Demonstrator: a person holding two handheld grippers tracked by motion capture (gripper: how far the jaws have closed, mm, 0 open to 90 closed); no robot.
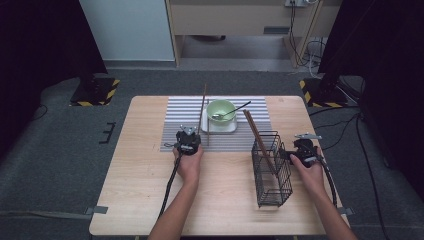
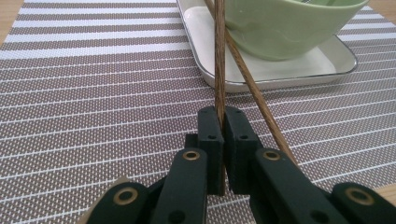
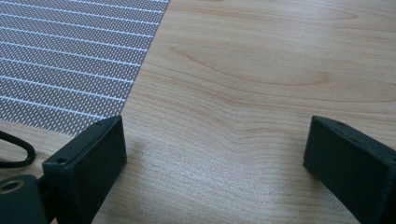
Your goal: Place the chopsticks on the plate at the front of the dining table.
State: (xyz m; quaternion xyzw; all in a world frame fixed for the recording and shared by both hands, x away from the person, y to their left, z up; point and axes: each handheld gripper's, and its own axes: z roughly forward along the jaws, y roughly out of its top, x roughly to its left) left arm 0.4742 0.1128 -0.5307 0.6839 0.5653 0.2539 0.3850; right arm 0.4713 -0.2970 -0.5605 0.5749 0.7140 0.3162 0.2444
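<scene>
A: What could go wrong here?

B: The left tool (image 2: 221, 122) has its jaws pressed shut on one chopstick (image 2: 219, 60), low on the stick, so most of its length stands free above the grip. I'd judge that it could pivot or slip if the tool swings fast. It also leans right against the green bowl (image 2: 289, 28) and the white tray (image 2: 280, 72), so a careless lift might nudge the bowl.

A: And the second chopstick (image 2: 261, 107)?

B: It lies slanted on the striped mat (image 2: 93, 93), crossing the held stick just beyond the jaws and running along the tool's right side. Dragging the held one sideways could knock it off the tray edge.

A: Where is all this on the table (image 1: 145, 190)?

B: In the high view, the left tool (image 1: 188, 140) is at the mat's near edge, just left of the bowl (image 1: 221, 111), which holds a spoon (image 1: 231, 112). The held chopstick (image 1: 203, 107) points away from the person.

A: The right tool (image 1: 304, 150)?

B: Wide open and empty over bare wood, just right of the wire basket (image 1: 272, 170), which already holds chopsticks (image 1: 259, 140). Tipping that basket is another risk, I'd say.
</scene>
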